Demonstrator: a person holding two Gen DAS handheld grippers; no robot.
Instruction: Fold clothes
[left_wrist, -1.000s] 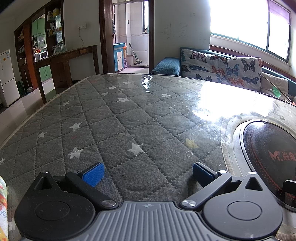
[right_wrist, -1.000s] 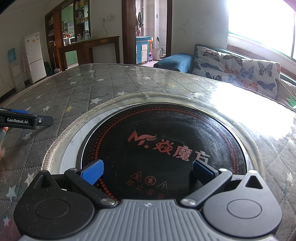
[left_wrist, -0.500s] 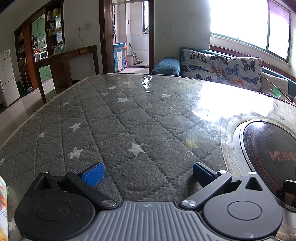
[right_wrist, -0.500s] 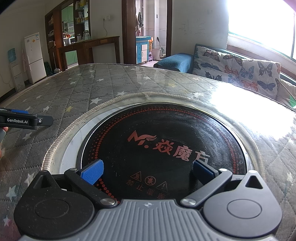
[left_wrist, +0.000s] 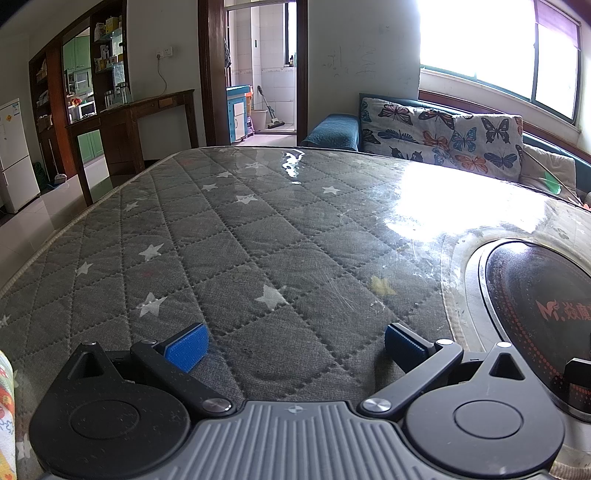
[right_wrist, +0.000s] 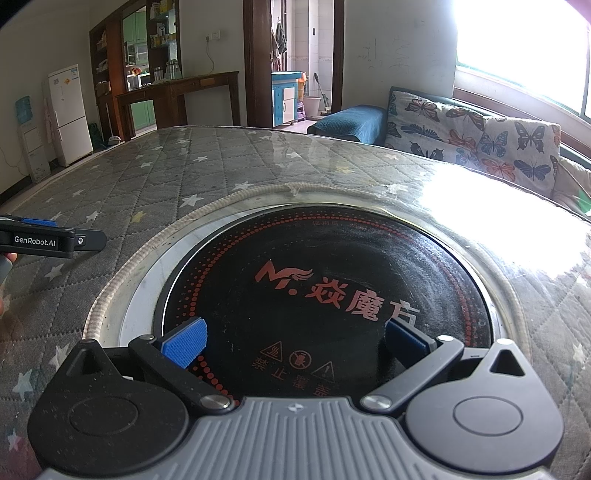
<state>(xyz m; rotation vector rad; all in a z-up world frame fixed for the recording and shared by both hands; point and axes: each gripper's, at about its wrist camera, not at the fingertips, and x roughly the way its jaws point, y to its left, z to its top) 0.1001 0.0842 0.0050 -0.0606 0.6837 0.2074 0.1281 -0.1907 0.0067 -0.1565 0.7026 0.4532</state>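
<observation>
Two grippers, both spread wide, nothing between the blue pads.

Left gripper (left_wrist: 295, 341) hangs low over the grey quilted cover (left_wrist: 229, 236), which is stitched in diamonds, dotted with white stars and laid under a clear glossy sheet. Left pad (left_wrist: 186, 347) and right pad (left_wrist: 400, 345) are well apart, with bare quilt in the gap. One yellow star (left_wrist: 382, 286) lies near the cooktop cut-out.

Right gripper (right_wrist: 295, 341) is over the round black cooktop (right_wrist: 325, 280), set into the table inside a pale braided rim (right_wrist: 122, 273). Red logo, Chinese characters and warning icons show on the glass. The left gripper's side, marked GenRobot.AI, shows at the right view's left edge (right_wrist: 51, 240), beside the rim and above the quilt.

Clothes: only a strip of pale patterned cloth (left_wrist: 6, 413), orange and green print, at the far left bottom edge of the left view, beside the left gripper's body. Too little shows to tell what garment it is or how it lies. Neither gripper touches it.

Glare from the window (left_wrist: 480, 48) washes out the far right of the table. Beyond it: butterfly-print sofa cover (left_wrist: 439, 134), blue cushion (right_wrist: 349, 120), dark wooden console (right_wrist: 177, 99), white fridge (right_wrist: 70, 114), open doorway to a tiled room (left_wrist: 264, 70).
</observation>
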